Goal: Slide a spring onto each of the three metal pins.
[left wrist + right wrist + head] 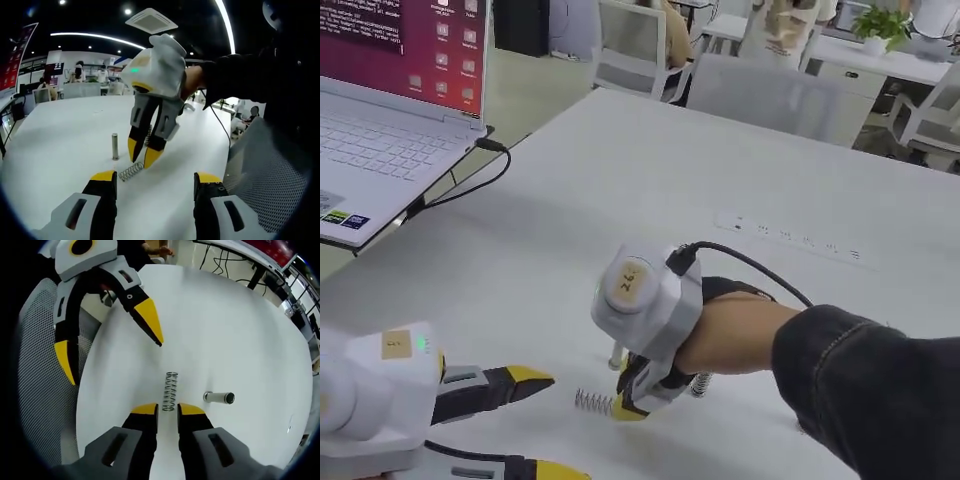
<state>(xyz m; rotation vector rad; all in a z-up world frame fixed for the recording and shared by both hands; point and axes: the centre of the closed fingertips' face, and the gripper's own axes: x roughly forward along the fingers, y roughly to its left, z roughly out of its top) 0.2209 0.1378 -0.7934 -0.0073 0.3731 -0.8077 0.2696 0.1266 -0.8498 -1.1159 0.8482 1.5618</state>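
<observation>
Right gripper (169,410) was down at the white table (620,180), and there was the spring (170,390): a slim, bright steel coil with open, evenly spaced turns, lying flat. Its near end sat right between the right gripper's yellow fingertips (145,409), and the rest ran straight out ahead of them. The jaws stood only narrowly apart, one on each side of the coil. Whether they were actually pinching it, I couldn't tell.

Just off to one side of those tips stood a metal pin (115,146), a short, upright grey cylinder, bare and apart from the spring. A second spring (700,384) lay behind the right gripper, near the hand (730,335) holding it.

Left gripper (155,177) hung low with its jaws spread wide and nothing between them, the spring just ahead of its left fingertip.
</observation>
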